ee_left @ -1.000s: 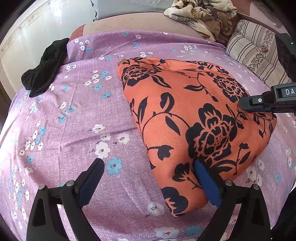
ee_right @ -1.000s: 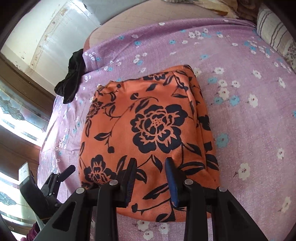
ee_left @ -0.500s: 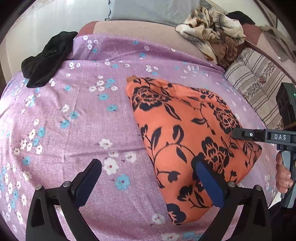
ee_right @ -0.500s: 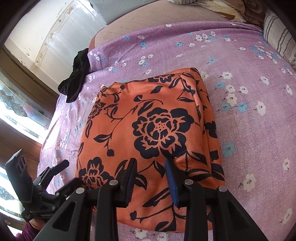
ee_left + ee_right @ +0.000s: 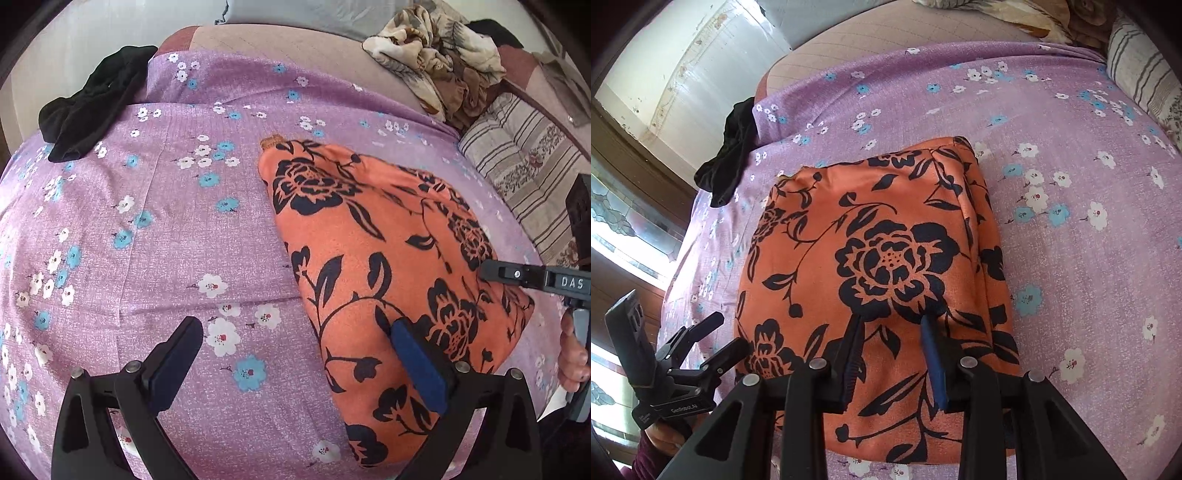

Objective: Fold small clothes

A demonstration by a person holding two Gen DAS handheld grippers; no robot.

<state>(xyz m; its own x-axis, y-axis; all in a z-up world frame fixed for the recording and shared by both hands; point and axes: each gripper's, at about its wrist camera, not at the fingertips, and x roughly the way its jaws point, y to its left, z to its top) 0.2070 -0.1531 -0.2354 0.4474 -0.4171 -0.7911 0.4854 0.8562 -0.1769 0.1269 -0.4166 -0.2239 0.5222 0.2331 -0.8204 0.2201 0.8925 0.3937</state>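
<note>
An orange garment with a black flower print [image 5: 388, 266] lies folded into a compact shape on the purple flowered sheet [image 5: 166, 240]. It fills the middle of the right wrist view [image 5: 879, 258]. My left gripper [image 5: 295, 354] is wide open and empty above the sheet at the garment's left edge; it also shows at the lower left of the right wrist view [image 5: 720, 336]. My right gripper [image 5: 894, 332] hovers over the garment's near end with the jaws partly open and nothing between them; its finger shows in the left wrist view [image 5: 517, 275].
A black garment [image 5: 92, 107] lies bunched at the sheet's far left corner, also in the right wrist view [image 5: 733, 158]. A crumpled beige patterned cloth [image 5: 443, 62] lies at the back right. A striped cushion [image 5: 524, 166] lies along the right side.
Both grippers have pulled back and risen from the garment, which looks smaller and farther in both views. The garment itself has stayed in place. Jaw openings look unchanged.
</note>
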